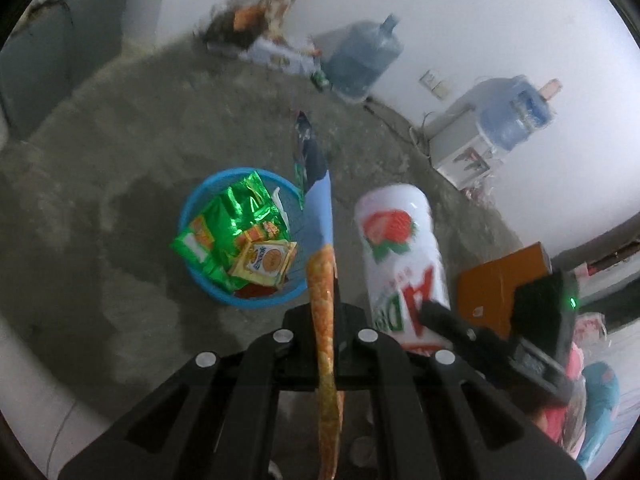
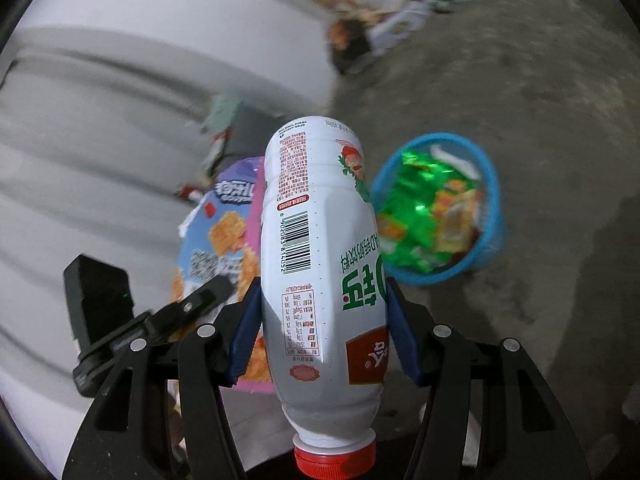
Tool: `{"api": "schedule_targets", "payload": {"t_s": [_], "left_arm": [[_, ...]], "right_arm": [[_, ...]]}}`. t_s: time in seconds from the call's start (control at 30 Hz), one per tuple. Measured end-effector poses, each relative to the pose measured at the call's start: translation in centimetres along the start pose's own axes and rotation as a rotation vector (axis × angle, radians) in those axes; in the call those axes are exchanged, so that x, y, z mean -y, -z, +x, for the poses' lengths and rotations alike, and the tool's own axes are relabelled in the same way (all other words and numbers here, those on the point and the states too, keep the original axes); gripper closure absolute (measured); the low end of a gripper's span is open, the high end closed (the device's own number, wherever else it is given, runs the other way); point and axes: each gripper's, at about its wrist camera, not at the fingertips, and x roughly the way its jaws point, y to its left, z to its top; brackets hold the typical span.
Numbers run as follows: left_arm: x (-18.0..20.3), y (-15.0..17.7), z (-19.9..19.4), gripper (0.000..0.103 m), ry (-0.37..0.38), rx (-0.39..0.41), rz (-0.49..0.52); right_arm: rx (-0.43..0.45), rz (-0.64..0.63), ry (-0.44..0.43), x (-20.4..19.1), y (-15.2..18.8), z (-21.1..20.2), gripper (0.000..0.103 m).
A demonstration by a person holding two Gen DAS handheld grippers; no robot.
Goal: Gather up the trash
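So I had both claws loaded. My left claw [image 1: 326,300] was pinched tight on a flat snack bag [image 1: 322,216], edge-on in that view, blue at the far end and orange lower down, running right between the fingers and sticking out past the tips. My right claw [image 2: 320,320] was clamped around a white bottle [image 2: 320,260], its blue pads [image 2: 245,332] pressing on both sides. The bottle had a red cap [image 2: 335,458] that pointed back toward the camera and its base pointed away, with a barcode and strawberry print on the label.

The blue bin [image 1: 240,240] sat on the concrete floor [image 1: 120,200], just left of the snack bag's tip in the left view and just right of the bottle in the right one. It was already stuffed with green wrappers [image 1: 228,224] and a yellow packet [image 1: 264,260].

From the left camera the bottle showed up just right of the snack bag, with an orange box [image 1: 500,284] beyond it. From the right camera the snack bag peeked out left of the bottle, right beside it.

Far back there were two water jugs [image 1: 364,60] by the white wall [image 1: 480,20], one of them sitting on a dispenser [image 1: 460,148], plus a blurry pile of junk [image 1: 256,36] I couldn't make out.
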Motion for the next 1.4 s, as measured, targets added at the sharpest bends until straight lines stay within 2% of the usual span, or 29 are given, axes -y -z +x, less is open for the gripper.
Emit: {"api": "schedule_targets", "payload": {"t_s": [0.1, 0.17, 0.2, 0.23, 0.3, 0.33, 0.43, 0.5, 0.57, 0.73, 0.83, 0.97, 1.03, 1.1, 1.2, 1.3, 1.4], "left_arm": [[-1.4, -2.5, 5.1, 0.099, -0.003, -0.025, -0.035], [-3.1, -4.1, 7.9, 0.076, -0.020, -0.063, -0.054], [-3.9, -4.5, 9.2, 0.045, -0.048, -0.099, -0.072], [-5.0, -4.9, 10.7, 0.037, -0.113, -0.120, -0.099], [-6.0, -5.1, 11.7, 0.037, -0.188, -0.104, -0.125], [-6.7, -5.1, 12.0, 0.037, -0.219, -0.118, -0.142], [-7.4, -4.8, 10.8, 0.036, -0.198, -0.116, -0.183], [-6.8, -4.7, 8.9, 0.035, -0.193, -0.110, -0.145], [-5.8, -4.4, 6.8, 0.034, -0.196, -0.083, -0.093], [-2.9, -3.5, -0.9, 0.029, -0.148, 0.026, -0.028], [-1.1, -1.6, -7.0, 0.028, -0.154, 0.122, 0.002], [1.2, 3.4, -15.8, 0.016, -0.214, 0.285, 0.054], [1.9, 6.6, -19.3, 0.007, -0.276, 0.344, 0.067], [2.3, 9.9, -21.9, 0.006, -0.351, 0.403, 0.078], [2.0, 15.2, -25.2, 0.006, -0.444, 0.469, 0.042], [1.0, 19.7, -27.9, 0.006, -0.470, 0.508, -0.063], [0.1, 23.5, -30.4, 0.006, -0.521, 0.559, -0.215]], "right_arm": [[0.001, 0.026, 0.038, 1.5, -1.8, 2.1, 0.048], [0.013, 0.030, 0.062, 2.2, -3.4, 4.4, 0.047], [0.020, 0.039, 0.077, 2.9, -4.1, 5.4, 0.047], [0.019, 0.039, 0.091, 3.4, -4.7, 6.9, 0.047], [-0.002, 0.038, 0.137, 4.5, -5.7, 10.1, 0.045], [-0.031, 0.048, 0.165, 5.4, -6.2, 12.1, 0.041], [-0.094, 0.064, 0.258, 7.3, -6.7, 15.7, 0.041], [-0.089, 0.054, 0.292, 7.4, -6.4, 16.0, 0.041], [-0.063, 0.042, 0.269, 7.0, -5.8, 14.7, 0.041], [0.008, -0.014, 0.269, 4.7, -3.9, 9.8, 0.041], [0.054, -0.051, 0.277, 3.4, -2.9, 7.0, 0.041], [0.087, -0.140, 0.270, 0.3, -0.2, 3.0, 0.039], [0.093, -0.212, 0.256, -2.1, 1.4, 1.8, 0.035], [0.103, -0.335, 0.232, -6.2, 3.8, -0.2, 0.031], [0.092, -0.519, 0.163, -11.9, 6.9, -1.5, 0.021], [0.085, -0.658, 0.093, -17.0, 10.2, -2.9, 0.014], [0.061, -0.768, 0.041, -20.2, 13.7, -3.5, 0.008]]}}
